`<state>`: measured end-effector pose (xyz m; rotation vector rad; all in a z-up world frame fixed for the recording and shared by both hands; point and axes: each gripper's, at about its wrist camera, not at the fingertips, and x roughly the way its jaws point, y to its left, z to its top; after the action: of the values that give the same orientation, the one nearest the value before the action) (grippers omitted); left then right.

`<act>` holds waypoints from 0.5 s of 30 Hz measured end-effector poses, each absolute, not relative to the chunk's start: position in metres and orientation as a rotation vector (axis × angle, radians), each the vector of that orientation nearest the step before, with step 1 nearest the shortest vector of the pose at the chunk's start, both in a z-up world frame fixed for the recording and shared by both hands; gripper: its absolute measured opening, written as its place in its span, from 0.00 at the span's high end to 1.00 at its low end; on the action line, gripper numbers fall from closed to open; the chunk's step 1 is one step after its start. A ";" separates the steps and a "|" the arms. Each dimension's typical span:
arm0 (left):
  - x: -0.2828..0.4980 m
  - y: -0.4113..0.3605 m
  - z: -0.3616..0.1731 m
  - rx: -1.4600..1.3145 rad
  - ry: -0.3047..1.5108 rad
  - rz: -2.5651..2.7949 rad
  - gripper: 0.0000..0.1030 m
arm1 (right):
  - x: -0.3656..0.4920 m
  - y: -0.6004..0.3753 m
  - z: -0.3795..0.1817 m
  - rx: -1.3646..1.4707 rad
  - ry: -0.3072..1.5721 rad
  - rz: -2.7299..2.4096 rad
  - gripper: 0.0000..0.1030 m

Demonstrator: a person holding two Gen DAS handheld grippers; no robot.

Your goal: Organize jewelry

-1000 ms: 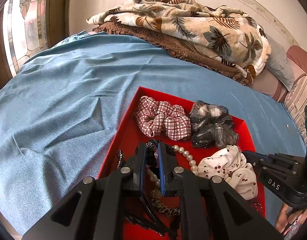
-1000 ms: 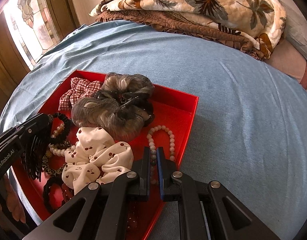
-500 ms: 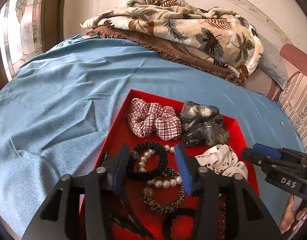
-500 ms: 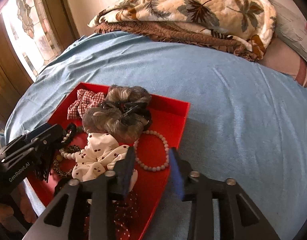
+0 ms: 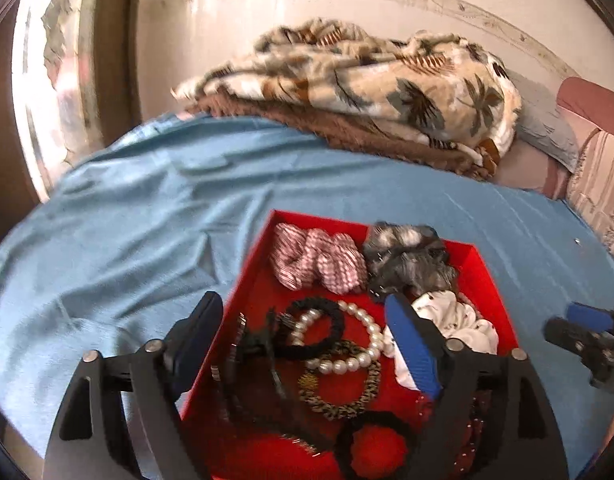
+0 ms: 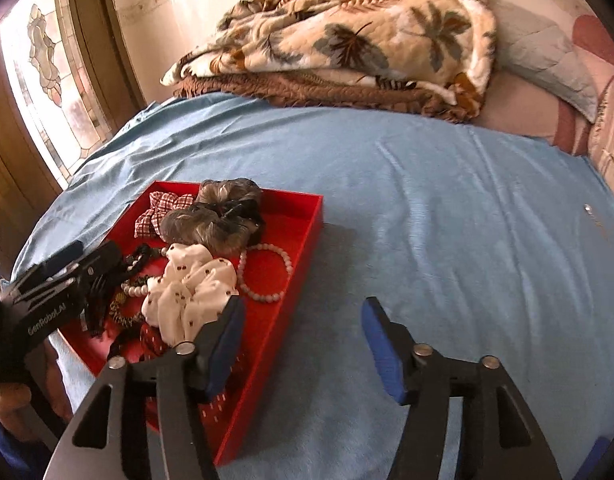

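Observation:
A red tray [image 5: 247, 276] lies on the blue sheet. In it are a checked scrunchie [image 5: 319, 260], a grey scrunchie [image 5: 407, 256], a white cherry-print scrunchie [image 5: 455, 320], a pearl bracelet [image 5: 363, 340], a black hair tie [image 5: 319, 332], a leopard band [image 5: 339, 396] and a black claw clip [image 5: 247, 352]. My left gripper [image 5: 303, 304] hovers over them, its jaws opening, with nothing pressed between the pads. A pale bead bracelet [image 6: 267, 276] rests by the tray's right wall [image 6: 311, 236]. Just above that wall and the sheet, my right gripper [image 6: 303, 308] is also opening and holds nothing.
A folded leaf-print blanket [image 6: 367, 40] on a brown one sits at the back of the bed, with pillows [image 6: 547, 60] to its right. A stained-glass window [image 6: 43, 64] is at the left. Blue sheet [image 6: 447, 220] spreads right of the tray.
Both grippers went from shut to wide open and drew back and up. The right one shifted right, off the bead bracelet, which now lies free in the tray.

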<state>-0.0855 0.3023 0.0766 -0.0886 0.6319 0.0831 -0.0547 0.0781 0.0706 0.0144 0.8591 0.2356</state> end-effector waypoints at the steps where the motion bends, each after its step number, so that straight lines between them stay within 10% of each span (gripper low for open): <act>1: -0.089 0.303 0.078 -0.085 0.619 0.108 0.16 | -0.059 0.076 0.070 0.013 0.855 0.234 0.33; 15: -0.173 0.303 0.113 -0.106 0.338 0.444 0.00 | -0.107 0.044 0.073 0.020 0.790 0.224 0.30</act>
<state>-0.1735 0.3032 0.1126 -0.1056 0.3381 0.4438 -0.1068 0.0444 0.0725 0.0203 0.7903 0.2240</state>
